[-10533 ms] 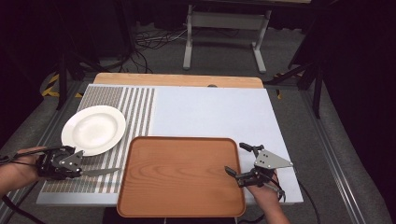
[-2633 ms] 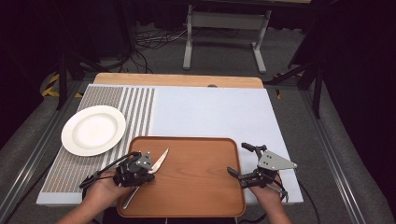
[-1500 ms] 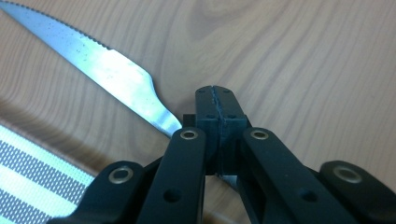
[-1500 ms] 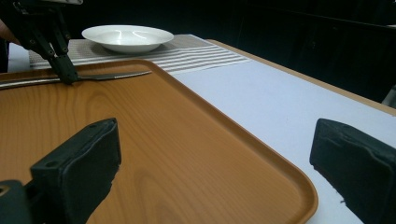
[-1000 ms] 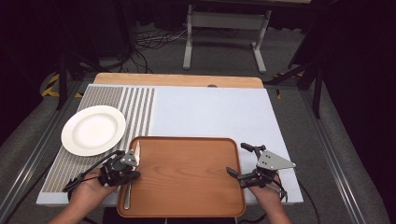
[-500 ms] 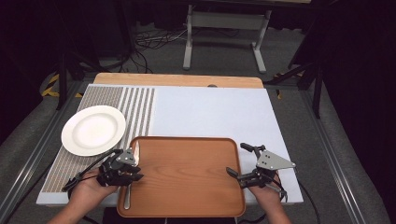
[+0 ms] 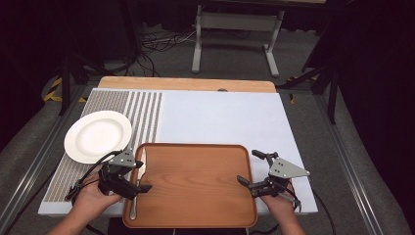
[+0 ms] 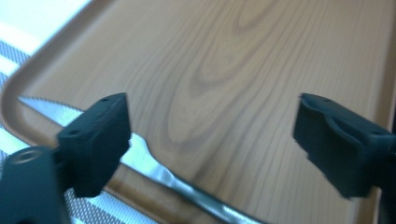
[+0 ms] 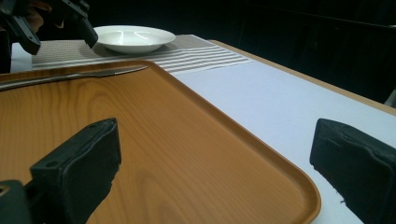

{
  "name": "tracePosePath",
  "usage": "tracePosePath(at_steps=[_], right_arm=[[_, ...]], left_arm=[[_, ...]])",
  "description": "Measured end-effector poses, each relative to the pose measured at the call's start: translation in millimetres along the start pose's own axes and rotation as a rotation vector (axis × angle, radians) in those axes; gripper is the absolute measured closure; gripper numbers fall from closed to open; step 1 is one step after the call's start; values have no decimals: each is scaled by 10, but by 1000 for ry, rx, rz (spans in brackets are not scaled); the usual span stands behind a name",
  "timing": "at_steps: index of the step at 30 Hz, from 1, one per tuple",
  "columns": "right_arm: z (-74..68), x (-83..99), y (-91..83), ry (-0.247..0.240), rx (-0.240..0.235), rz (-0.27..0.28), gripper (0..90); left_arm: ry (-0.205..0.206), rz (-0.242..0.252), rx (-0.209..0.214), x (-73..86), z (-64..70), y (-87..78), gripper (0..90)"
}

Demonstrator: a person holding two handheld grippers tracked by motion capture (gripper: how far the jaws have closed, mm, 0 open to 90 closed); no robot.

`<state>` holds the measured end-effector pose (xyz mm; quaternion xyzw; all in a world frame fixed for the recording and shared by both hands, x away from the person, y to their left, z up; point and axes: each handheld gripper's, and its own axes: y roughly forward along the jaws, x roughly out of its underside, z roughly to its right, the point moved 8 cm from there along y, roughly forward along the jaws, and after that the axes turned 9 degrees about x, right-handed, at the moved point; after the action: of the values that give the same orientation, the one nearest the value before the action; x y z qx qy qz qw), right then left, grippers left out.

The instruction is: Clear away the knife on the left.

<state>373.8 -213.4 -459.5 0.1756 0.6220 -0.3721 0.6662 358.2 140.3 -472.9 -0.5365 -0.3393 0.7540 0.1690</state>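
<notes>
wood-grain brown tray (image 7: 195, 186), white plate (image 7: 97, 136), silver knife (image 7: 138, 180)

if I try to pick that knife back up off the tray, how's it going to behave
The knife looks like thin polished metal, so probably stiff but slippery between the jaws. It lies flat along the wooden tray by its left rim, so getting a jaw under it may be awkward; it could slide rather than lift.

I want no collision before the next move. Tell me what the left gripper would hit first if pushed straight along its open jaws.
Most likely the wooden tray: the left gripper points down at its floor, jaws open. The knife lies just beneath the jaws along the tray's left edge; depth there is unclear.
</notes>
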Motion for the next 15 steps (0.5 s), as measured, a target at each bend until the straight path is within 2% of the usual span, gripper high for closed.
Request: tracePosePath(at_steps=[2, 6, 8, 15], right_arm=[[2, 0, -1, 0, 0, 0, 28], [-6, 0, -1, 1, -1, -2, 28], [-6, -2, -3, -1, -2, -1, 28], [-3, -8, -3, 0, 0, 1, 28]], left_arm=[[16, 26, -9, -24, 14, -31, 46], [60, 80, -39, -56, 32, -103, 19], [69, 110, -40, -64, 39, -135, 14], [116, 273, -56, -57, 63, -332, 13]])
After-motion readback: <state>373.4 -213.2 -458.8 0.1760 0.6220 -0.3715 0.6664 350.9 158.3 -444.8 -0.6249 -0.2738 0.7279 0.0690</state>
